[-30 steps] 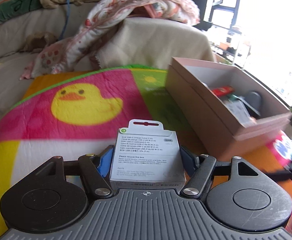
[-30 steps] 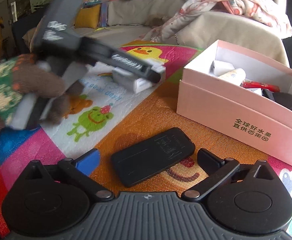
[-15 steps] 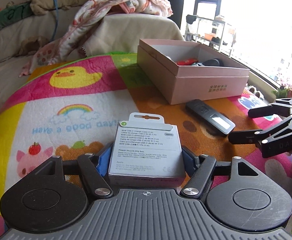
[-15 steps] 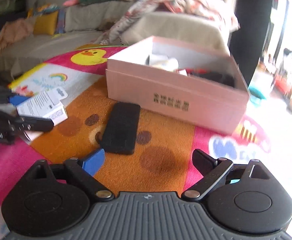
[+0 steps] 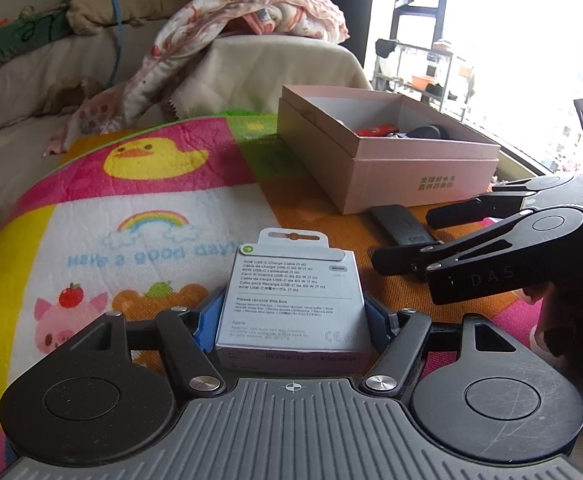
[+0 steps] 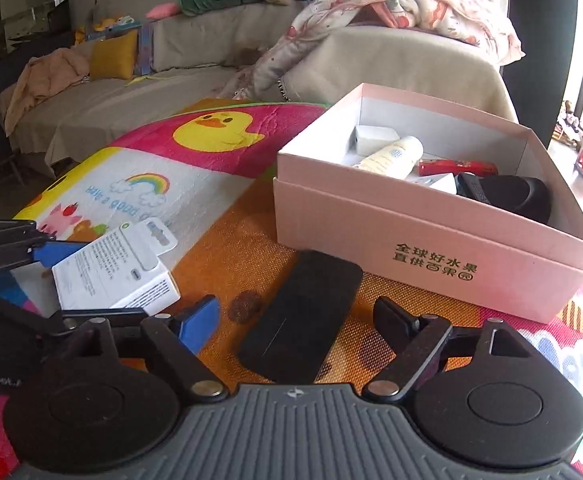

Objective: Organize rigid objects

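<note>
**Cable box in the left claw, black remote lined up for the right**

The left claw (image 5: 291, 316) is gripping a small white cable box (image 5: 291, 300) by its two sides, its blue pads pressing flat against the cardboard, with the hang tab pointing forward. The box is sitting low over the colourful play mat (image 5: 139, 184), well short of the pink box (image 6: 431, 248), which is lying open on the mat and already holding a cream tube, a red item, a white packet and something black.

The right claw (image 6: 295, 320) is standing wide apart and empty, with a flat black remote (image 6: 303, 316) lying on the orange part of the mat between its fingers, its far end just beside the pink box's front wall.

Judging by this, the collecting step is under way: one item is waiting to be carried over, another is about to be taken. Next, the right claw is needing to sink down around the remote's long edges and pinch it, while the left is needing to lift the cable box over the pink rim and let go inside
</note>
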{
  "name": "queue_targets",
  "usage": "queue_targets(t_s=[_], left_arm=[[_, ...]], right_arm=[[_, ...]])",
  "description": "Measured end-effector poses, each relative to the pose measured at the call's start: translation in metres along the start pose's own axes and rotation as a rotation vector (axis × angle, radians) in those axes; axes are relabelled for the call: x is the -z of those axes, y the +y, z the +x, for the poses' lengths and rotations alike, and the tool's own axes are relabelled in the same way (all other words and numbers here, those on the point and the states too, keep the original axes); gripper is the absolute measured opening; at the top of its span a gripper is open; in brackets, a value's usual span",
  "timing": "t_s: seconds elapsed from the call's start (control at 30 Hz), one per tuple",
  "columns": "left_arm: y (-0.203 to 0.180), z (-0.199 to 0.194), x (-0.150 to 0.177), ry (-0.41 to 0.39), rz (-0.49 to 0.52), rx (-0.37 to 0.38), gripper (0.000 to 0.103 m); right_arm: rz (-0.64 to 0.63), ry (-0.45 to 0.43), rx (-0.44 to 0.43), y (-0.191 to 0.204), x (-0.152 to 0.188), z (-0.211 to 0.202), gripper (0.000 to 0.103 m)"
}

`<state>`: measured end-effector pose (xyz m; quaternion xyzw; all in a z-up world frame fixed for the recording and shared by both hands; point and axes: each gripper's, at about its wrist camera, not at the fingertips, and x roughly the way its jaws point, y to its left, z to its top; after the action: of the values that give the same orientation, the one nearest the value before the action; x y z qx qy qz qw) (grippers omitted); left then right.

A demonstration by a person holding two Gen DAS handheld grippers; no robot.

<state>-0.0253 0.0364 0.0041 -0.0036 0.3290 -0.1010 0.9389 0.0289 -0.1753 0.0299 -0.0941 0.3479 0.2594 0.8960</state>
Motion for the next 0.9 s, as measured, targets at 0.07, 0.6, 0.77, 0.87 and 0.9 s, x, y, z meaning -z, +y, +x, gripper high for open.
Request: queue_targets(t_s=[0.07, 0.6, 0.77, 0.87, 0.9], left_arm=[[-0.003, 0.001, 0.000, 0.002, 0.013, -0.012, 0.075], [-0.005, 0.002, 0.001, 0.002, 0.032, -0.028, 0.075], [-0.006, 0.002, 0.001, 0.003, 0.036, -0.032, 0.075], [-0.006, 0.002, 0.001, 0.004, 0.040, -0.035, 0.075], [-0.006, 0.002, 0.001, 0.004, 0.041, -0.036, 0.075]], right_arm=[[-0.001, -0.009, 0.002, 0.000, 0.000, -0.002, 0.068], [-0.223, -0.001, 0.044, 0.000, 0.042, -0.060, 0.043], [-0.148, -0.013, 0.158, -0.027, 0.054, -0.070, 0.068], [-0.026, -0.012, 0.179, -0.046, 0.056, -0.070, 0.073], [0.026, -0.010, 0.162, -0.051, 0.058, -0.071, 0.074]])
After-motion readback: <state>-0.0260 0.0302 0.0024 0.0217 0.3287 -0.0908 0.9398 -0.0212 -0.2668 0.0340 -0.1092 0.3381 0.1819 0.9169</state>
